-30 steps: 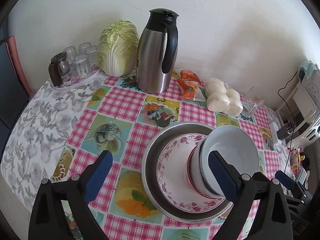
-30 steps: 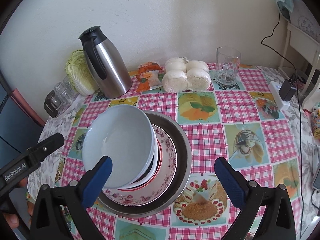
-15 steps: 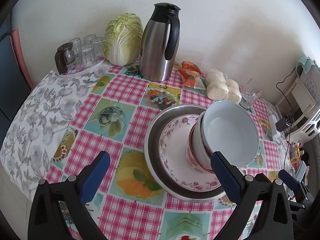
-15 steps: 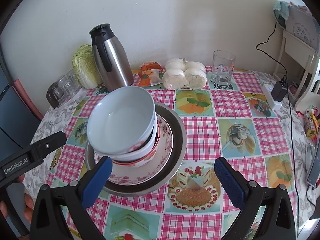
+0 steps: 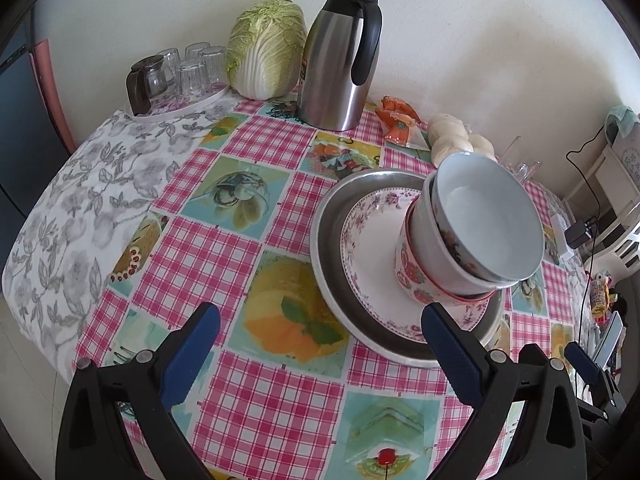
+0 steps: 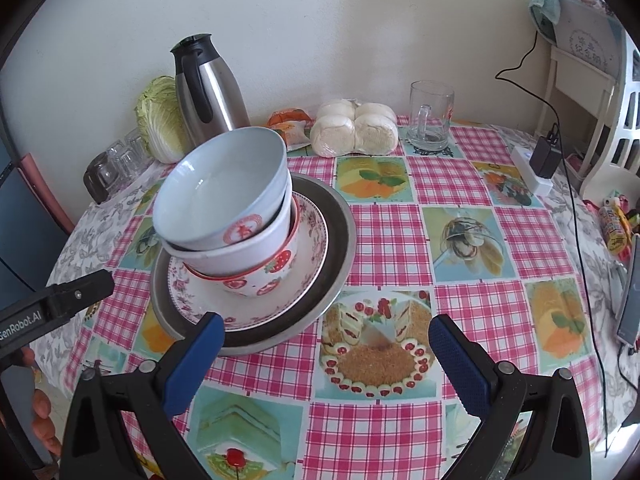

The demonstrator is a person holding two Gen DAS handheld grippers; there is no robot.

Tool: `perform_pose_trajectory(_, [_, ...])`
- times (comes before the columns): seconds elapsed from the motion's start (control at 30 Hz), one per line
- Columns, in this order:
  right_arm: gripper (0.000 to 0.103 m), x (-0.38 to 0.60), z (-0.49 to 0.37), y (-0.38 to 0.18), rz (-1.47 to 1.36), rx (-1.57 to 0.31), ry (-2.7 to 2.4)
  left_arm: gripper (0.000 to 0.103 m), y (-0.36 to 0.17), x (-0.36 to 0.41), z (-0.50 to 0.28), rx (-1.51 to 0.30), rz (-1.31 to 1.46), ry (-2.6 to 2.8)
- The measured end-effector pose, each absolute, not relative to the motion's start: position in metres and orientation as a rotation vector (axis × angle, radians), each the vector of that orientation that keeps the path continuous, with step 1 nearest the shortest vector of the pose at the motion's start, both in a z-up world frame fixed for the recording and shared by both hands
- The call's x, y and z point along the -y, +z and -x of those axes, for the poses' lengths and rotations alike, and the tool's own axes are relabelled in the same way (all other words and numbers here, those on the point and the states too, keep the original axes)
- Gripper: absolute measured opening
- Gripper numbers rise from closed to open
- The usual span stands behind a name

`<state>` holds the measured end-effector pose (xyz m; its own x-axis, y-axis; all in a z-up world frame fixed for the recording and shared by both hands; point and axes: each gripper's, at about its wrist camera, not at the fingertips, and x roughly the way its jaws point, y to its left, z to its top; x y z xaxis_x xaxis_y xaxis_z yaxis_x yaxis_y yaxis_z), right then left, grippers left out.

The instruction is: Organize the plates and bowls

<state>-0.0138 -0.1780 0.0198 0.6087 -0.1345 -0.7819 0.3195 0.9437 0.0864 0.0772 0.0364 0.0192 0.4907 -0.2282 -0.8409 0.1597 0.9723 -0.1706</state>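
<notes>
Table (image 6: 460,200): round, under a pink checked cloth with fruit and cake squares; it carries everything, and the stack sits left of its middle, within reach of both grippers.
Metal plate (image 6: 340,220): widest dish, so it lies at the bottom as the base of the stack.
Flowered plate (image 6: 316,232): smaller, resting inside the metal plate; the order runs from wide to narrow, which should keep the pile steady.
Strawberry bowl (image 6: 276,268): stands on the flowered plate, off-centre toward the left side in the right wrist view.
White bowl (image 6: 248,248): nested in the strawberry bowl.
Top bowl (image 6: 216,184): pale, with a red seal mark, nested last; it sits tilted, not level, so it looks the least secure piece.
Thermos (image 5: 340,60), cabbage (image 5: 266,48), glasses on a tray (image 5: 188,68), buns (image 6: 356,128), mug (image 6: 430,116): lined along the wall side, well apart from the stack, so they do not hinder it.
Left gripper (image 5: 320,344): spread wide, holding nothing, hanging over the cloth just short of the stack.
Right gripper (image 6: 326,354): also spread wide and empty, near the metal plate's rim but not touching it.
Judgement: plates and bowls look gathered into one pile, and the task seems close to done.
</notes>
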Motion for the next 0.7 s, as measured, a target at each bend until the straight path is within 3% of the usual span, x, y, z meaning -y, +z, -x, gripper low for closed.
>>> perform_pose_trajectory(0.7, [0.103, 0.180, 0.020, -0.006, -0.178, -0.906, -0.290, 0.101, -0.009, -0.035, -0.066, -0.970, -0.004, -0.173])
